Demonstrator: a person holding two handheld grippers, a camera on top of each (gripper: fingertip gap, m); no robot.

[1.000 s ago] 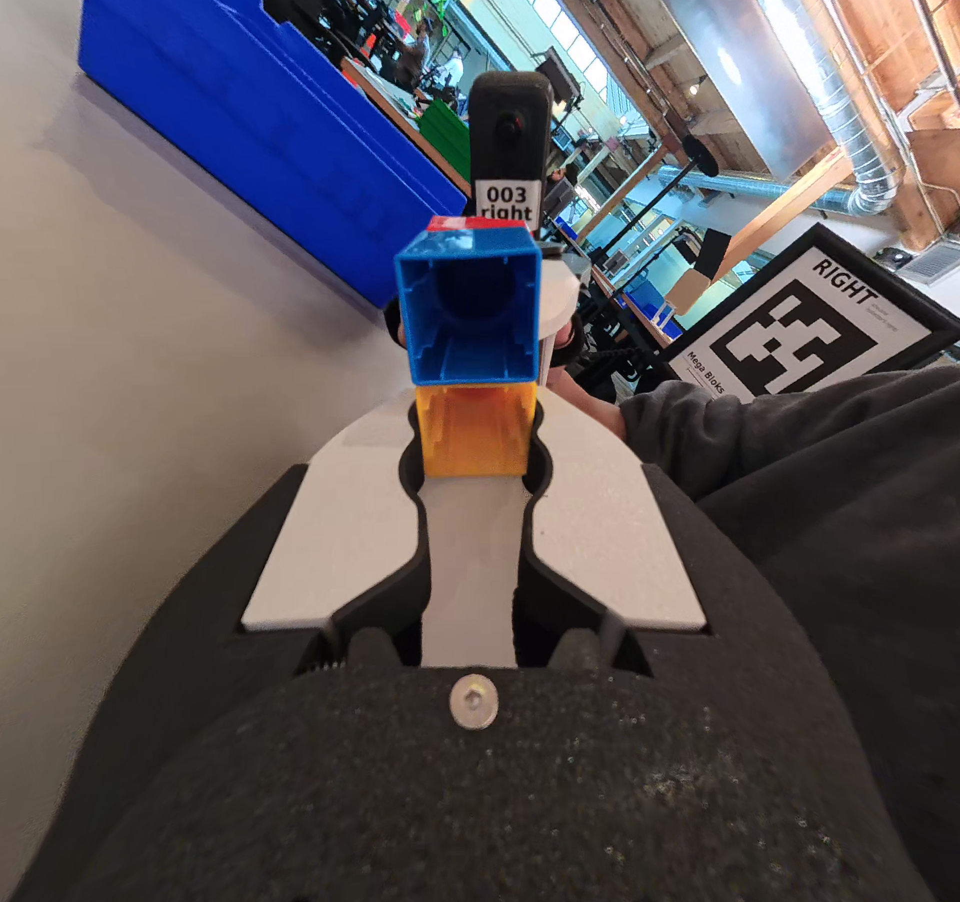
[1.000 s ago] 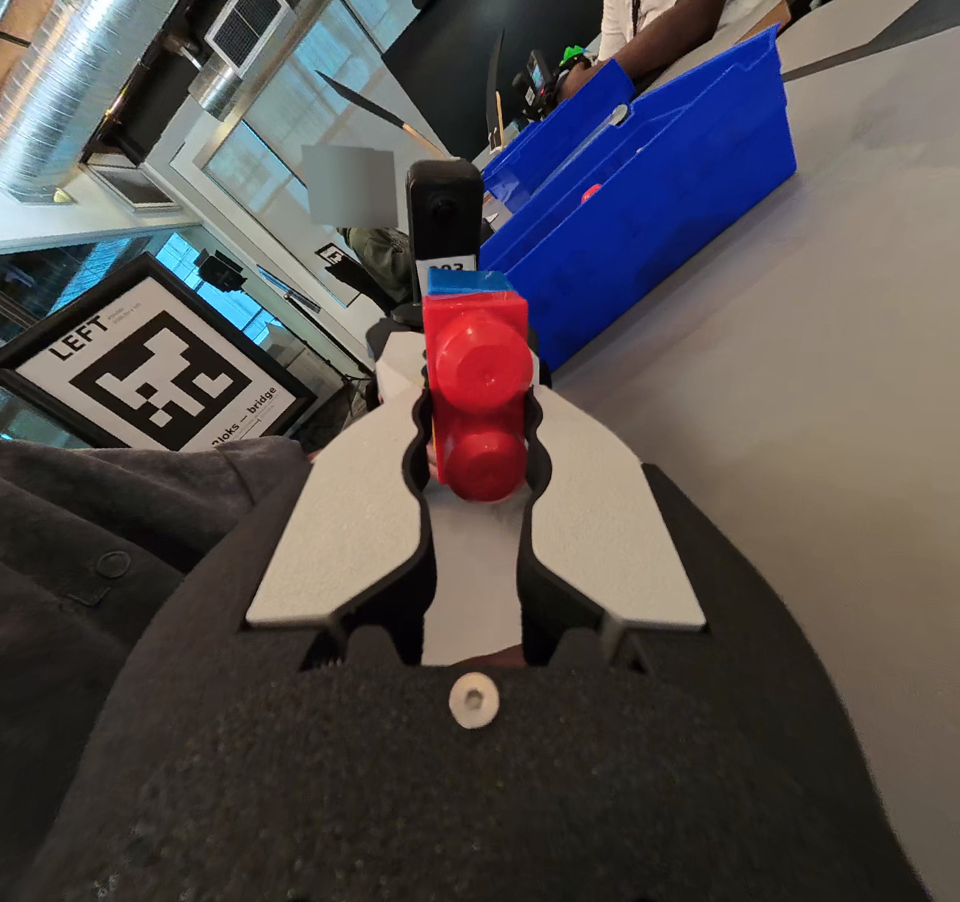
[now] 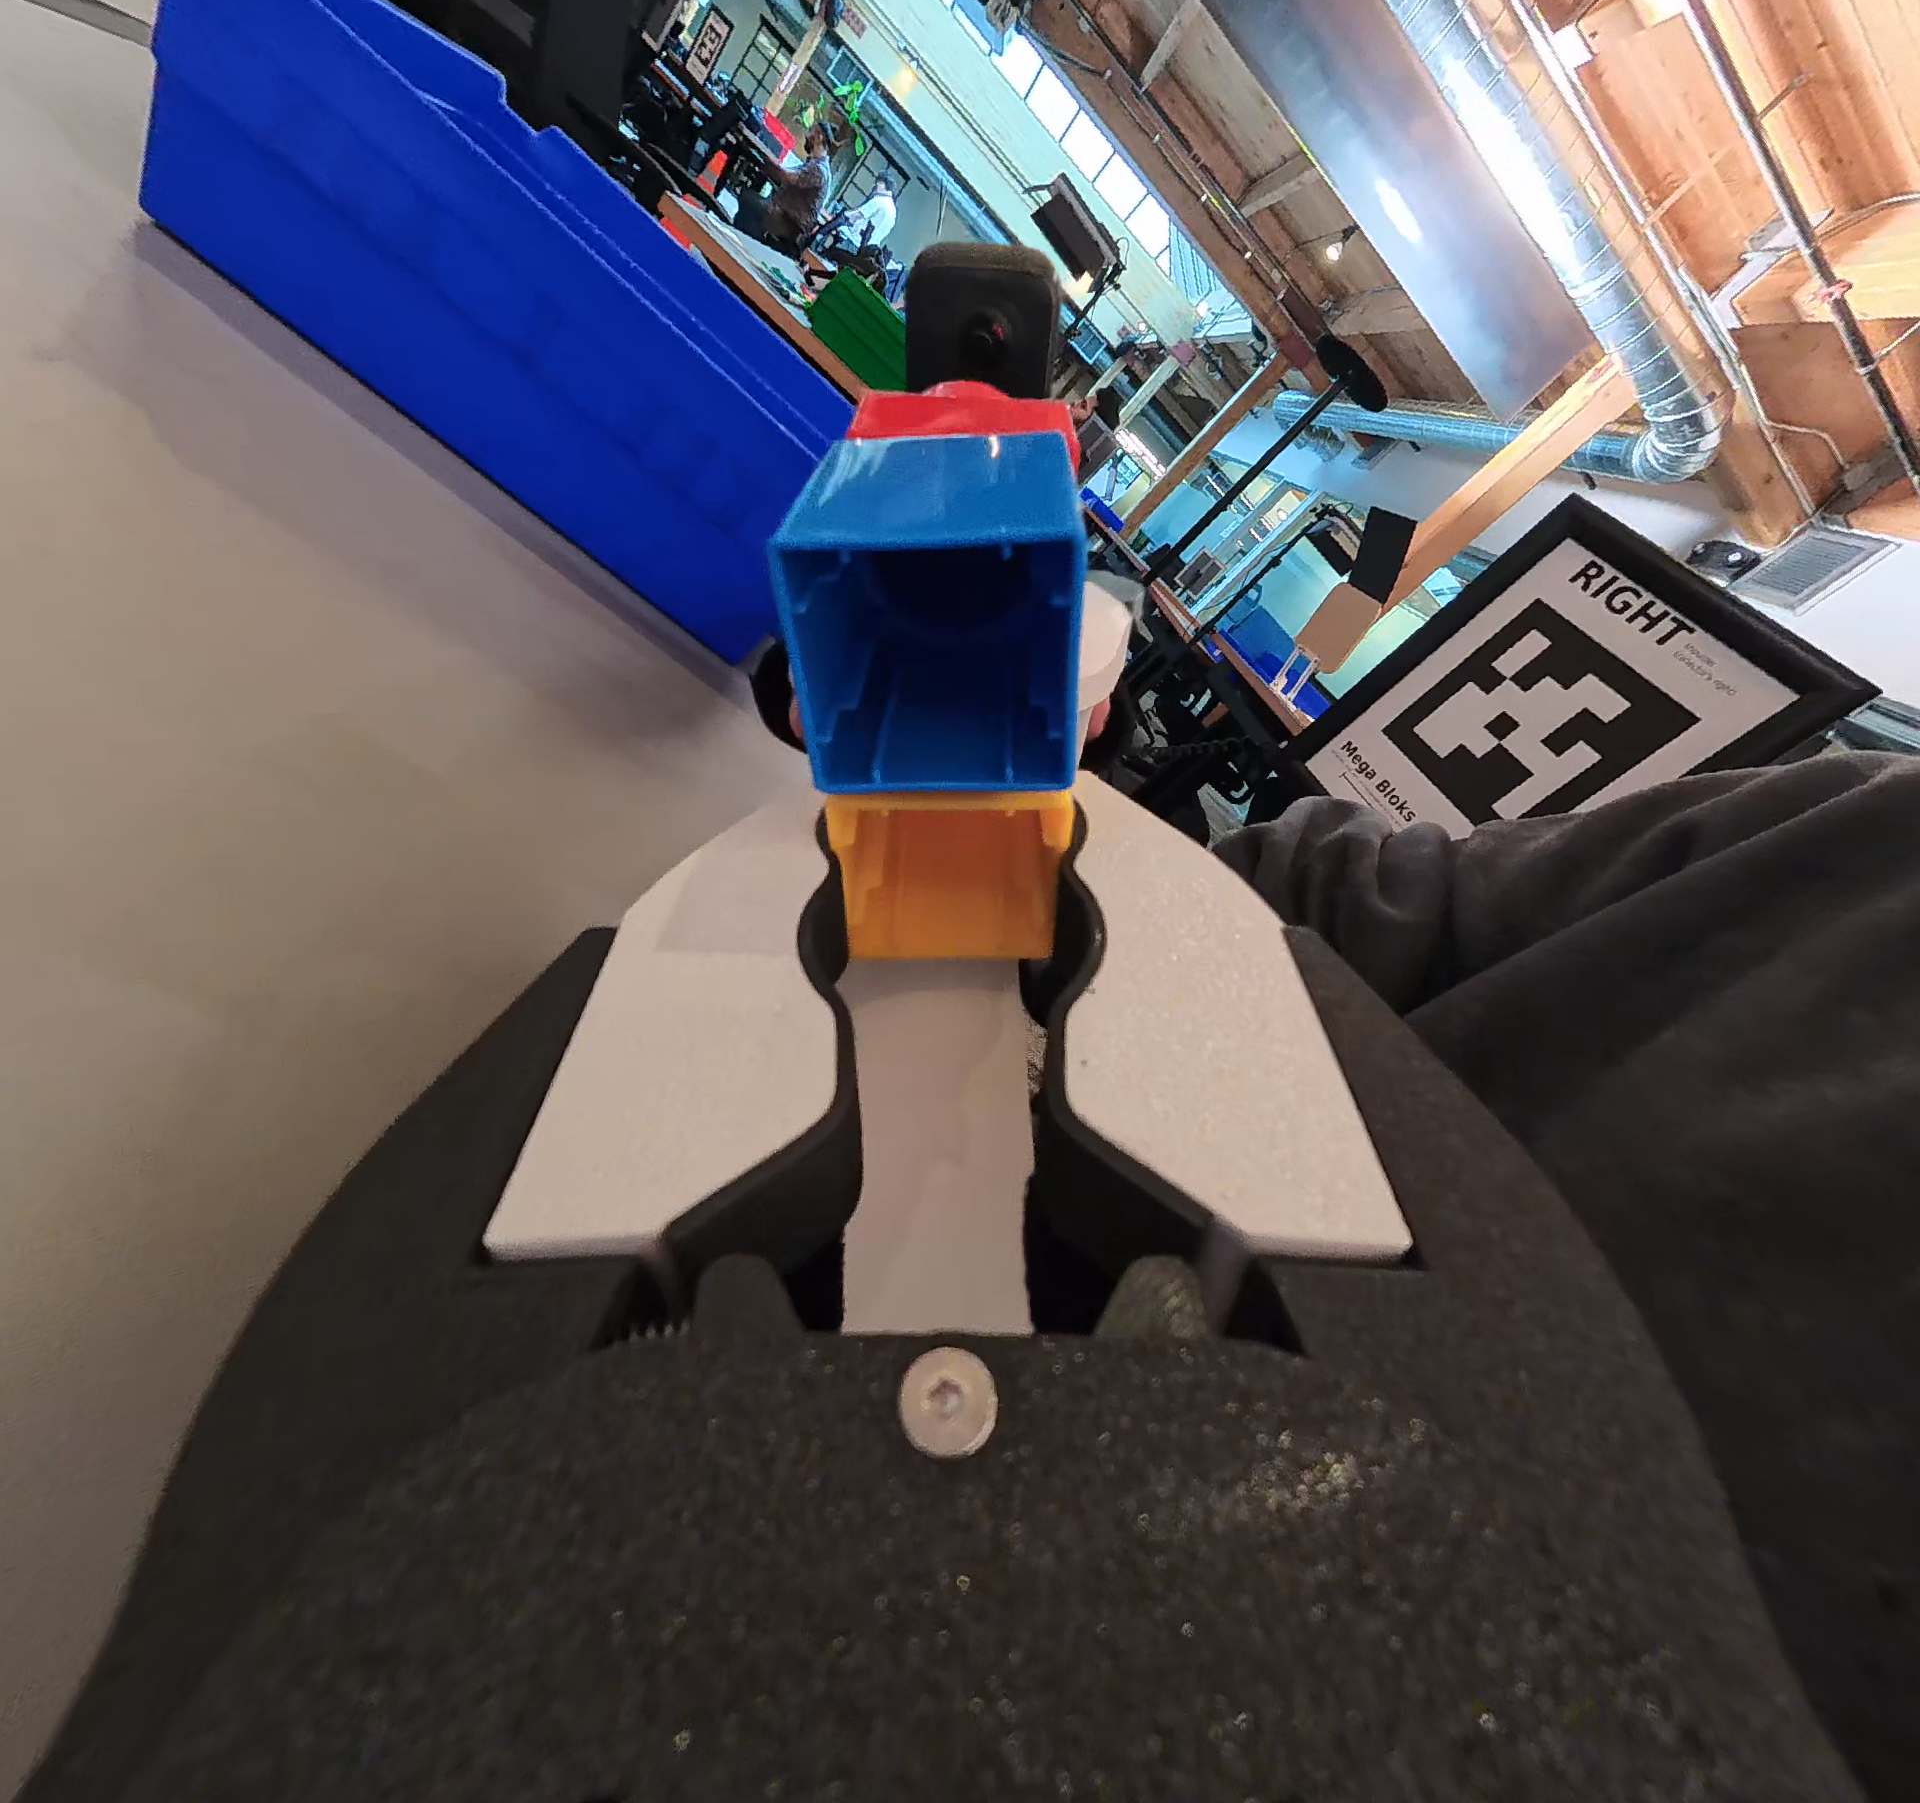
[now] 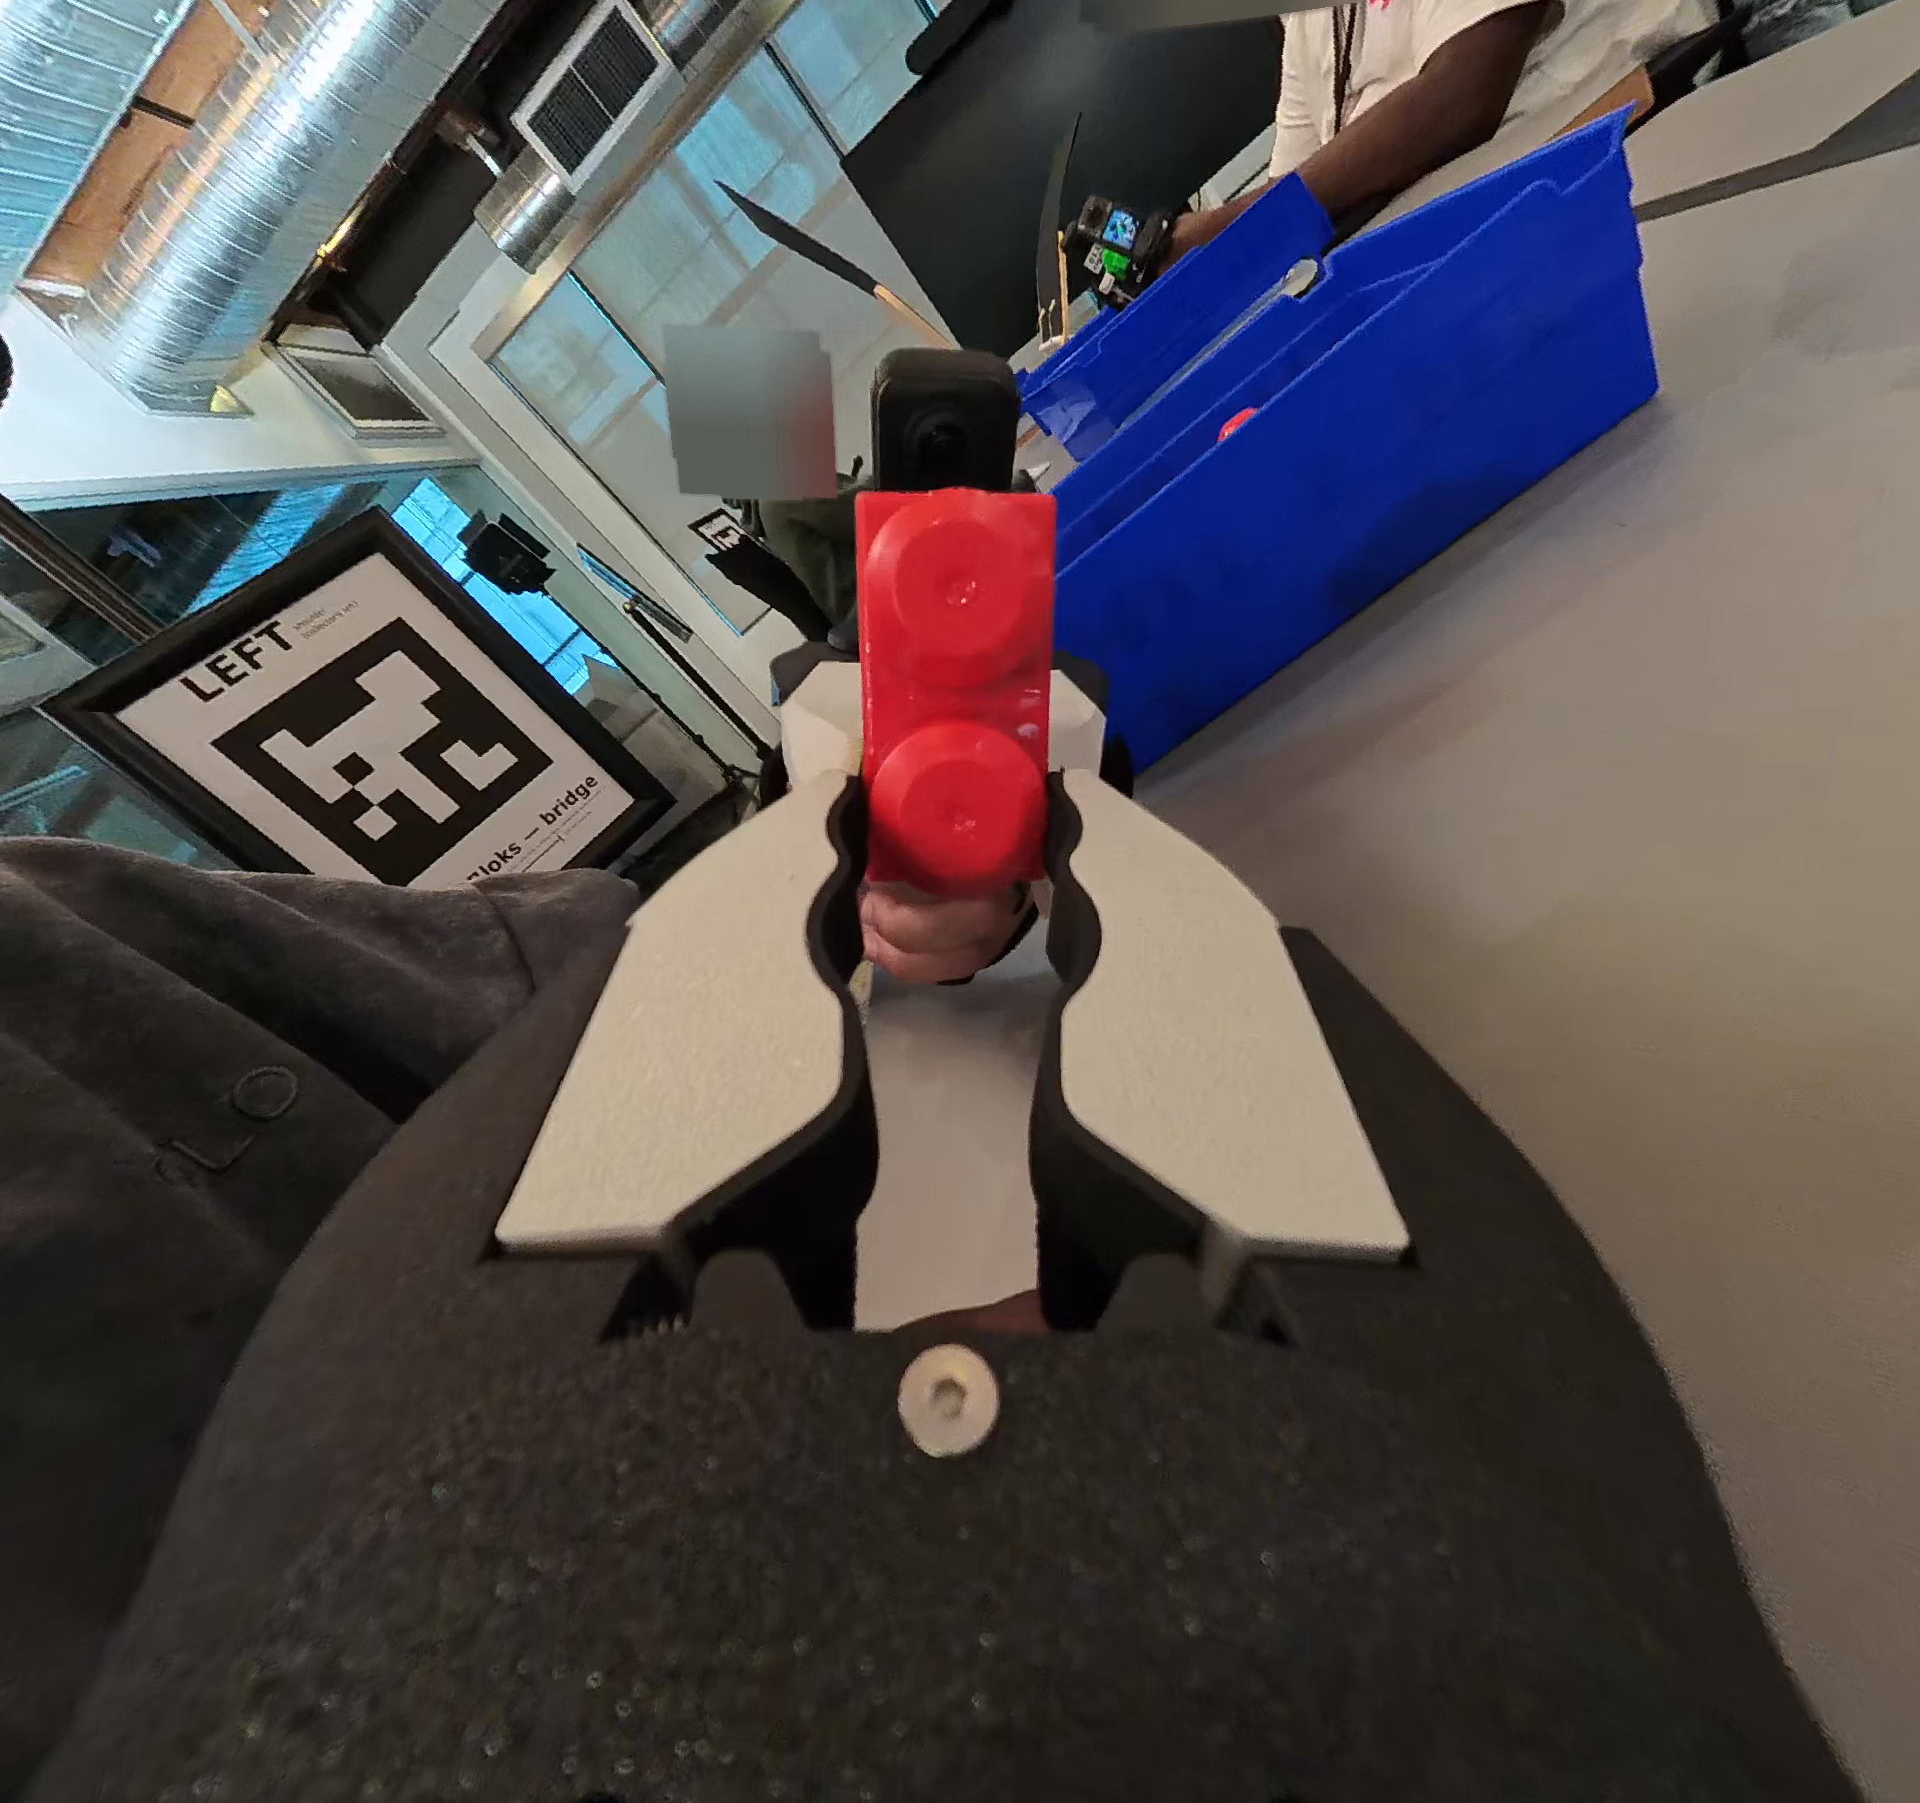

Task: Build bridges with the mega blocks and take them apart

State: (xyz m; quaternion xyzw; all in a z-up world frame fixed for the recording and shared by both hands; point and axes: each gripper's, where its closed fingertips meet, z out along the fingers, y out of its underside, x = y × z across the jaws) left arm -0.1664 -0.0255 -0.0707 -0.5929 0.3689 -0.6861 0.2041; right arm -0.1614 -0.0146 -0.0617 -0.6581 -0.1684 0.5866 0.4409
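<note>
Between our two claws, held up off the desk [image 3: 260, 714], sits a small stack of mega blocks: a yellow block [image 3: 948, 889] and a blue block [image 3: 930, 641] side by side with their hollow undersides facing the left wrist view, and a red block [image 4: 954, 683] across their far side. Our left claw [image 3: 948, 880] is clamped on the yellow block, its white fingers [image 3: 727, 1005] pressing both flanks of it, while the blue block just beyond stands clear of the fingers. From the right wrist view we see the red block's two round studs pointing back at us, and our right claw [image 4: 951, 839] is closed on the nearer end of that red block, the farther stud reaching past the fingertips. Just behind the red block the other claw's white tips and its black camera [image 4: 943, 418] show, and below the block we glimpse part of a hand [image 4: 925, 932]. Beyond the stack, on the desk, a long blue bin [image 4: 1351, 527] lies well apart from the blocks, with something small and red inside it. Beside the stack, on the side away from the bin, we see a dark grey sleeve [image 3: 1558, 922] and a black-framed marker sign [image 3: 1558, 704]. Behind the bin a person in a white shirt [image 4: 1455, 18] stands at the desk.
</note>
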